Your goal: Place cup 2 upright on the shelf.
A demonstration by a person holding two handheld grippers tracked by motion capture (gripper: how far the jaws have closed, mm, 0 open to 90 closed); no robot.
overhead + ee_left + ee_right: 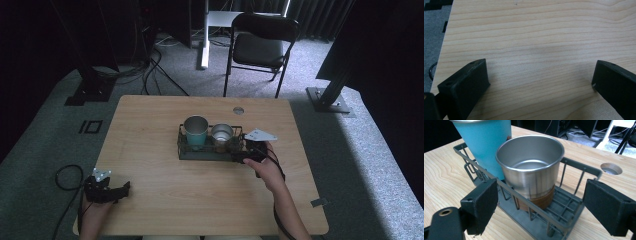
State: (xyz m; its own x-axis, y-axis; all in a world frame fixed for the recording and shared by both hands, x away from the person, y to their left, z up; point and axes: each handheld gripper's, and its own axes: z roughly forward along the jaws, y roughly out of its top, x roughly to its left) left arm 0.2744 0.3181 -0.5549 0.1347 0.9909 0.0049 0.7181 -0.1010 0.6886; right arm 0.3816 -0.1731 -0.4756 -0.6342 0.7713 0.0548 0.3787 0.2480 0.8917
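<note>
At a wooden table, the right gripper, jaws spread wide, sits at the end of a dark wire rack holding a steel cup beside a taller teal cup, while the left gripper, equally wide and empty, hovers over bare wood near the table's front left corner.

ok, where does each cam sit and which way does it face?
High view: above the person's side, facing forward and down on the table; both forearms and tools show.
Left gripper view: on the left tool, facing bare tabletop; open jaws show.
Right gripper view: on the right tool, facing the steel cup in the wire rack; open jaws show.
Shared: high and right views both show the teal cup.
</note>
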